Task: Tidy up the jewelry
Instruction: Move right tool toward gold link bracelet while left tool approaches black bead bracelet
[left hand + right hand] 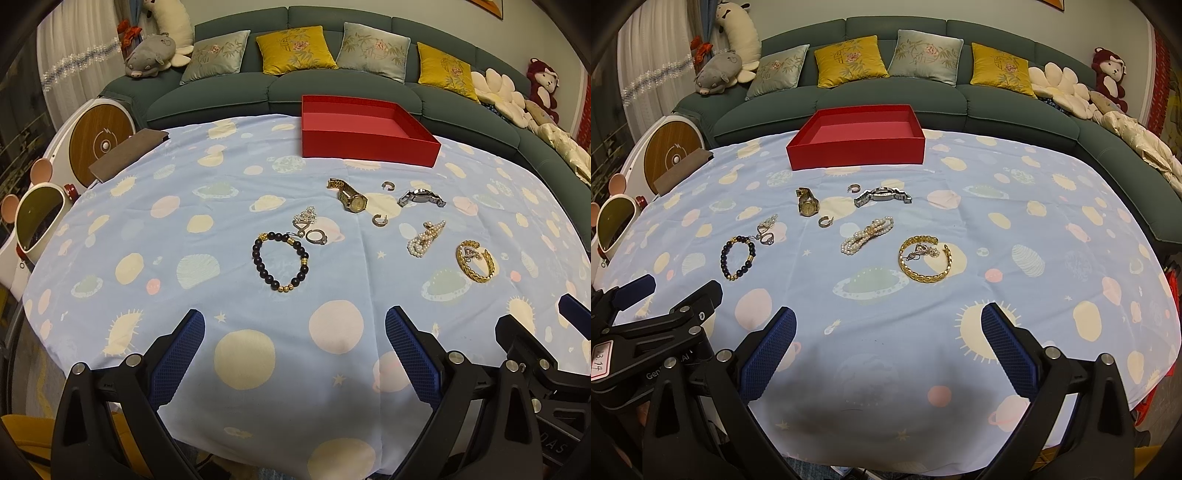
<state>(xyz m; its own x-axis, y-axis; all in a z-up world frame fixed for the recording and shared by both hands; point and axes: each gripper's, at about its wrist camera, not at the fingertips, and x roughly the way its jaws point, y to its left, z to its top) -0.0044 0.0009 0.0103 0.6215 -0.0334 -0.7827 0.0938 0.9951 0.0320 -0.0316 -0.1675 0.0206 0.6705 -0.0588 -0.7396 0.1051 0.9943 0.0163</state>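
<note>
Red box [369,133] empty; grippers apart.

Left gripper [294,341]: we are holding it low at the near edge of the desk, jaws standing wide apart, nothing between the blue pads [179,360].
Right gripper [888,345]: we are holding it level alongside the left one, jaws spread just as wide, blue pads [1010,352] bare.
Spacing: we are keeping the two side by side, each one's black frame showing at the edge of the other's view.
</note>
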